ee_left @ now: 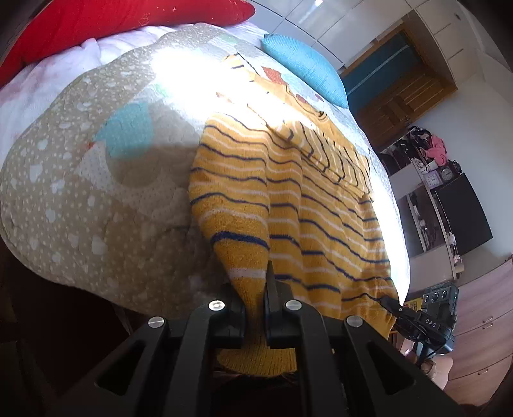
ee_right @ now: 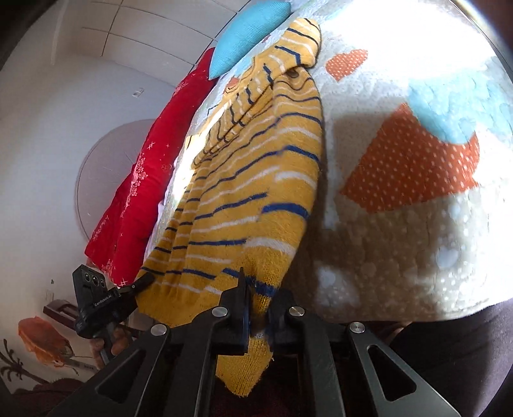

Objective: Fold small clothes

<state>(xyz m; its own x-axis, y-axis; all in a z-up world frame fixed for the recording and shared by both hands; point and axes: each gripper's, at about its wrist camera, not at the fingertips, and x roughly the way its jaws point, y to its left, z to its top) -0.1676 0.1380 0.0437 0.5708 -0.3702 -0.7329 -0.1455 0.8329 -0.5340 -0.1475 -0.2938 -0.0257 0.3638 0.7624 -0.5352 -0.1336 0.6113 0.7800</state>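
A small yellow sweater [ee_left: 307, 205] with navy and white stripes lies stretched over a patterned quilt on a bed; it also shows in the right wrist view [ee_right: 256, 179]. My left gripper [ee_left: 255, 308] is shut on the sweater's hem at one bottom corner, lifted off the bed edge. My right gripper [ee_right: 256, 308] is shut on the hem at the other bottom corner. Each gripper shows in the other's view, the right one in the left wrist view [ee_left: 416, 317] and the left one in the right wrist view [ee_right: 109, 298]. One sleeve lies folded across the sweater's chest.
The quilt [ee_left: 96, 179] is beige with white dots and blue and orange patches [ee_right: 413, 166]. A blue pillow [ee_left: 304, 67] and a red pillow [ee_left: 121, 22] lie at the bed's head. Shelves, a clock and wooden drawers [ee_left: 481, 320] stand beside the bed.
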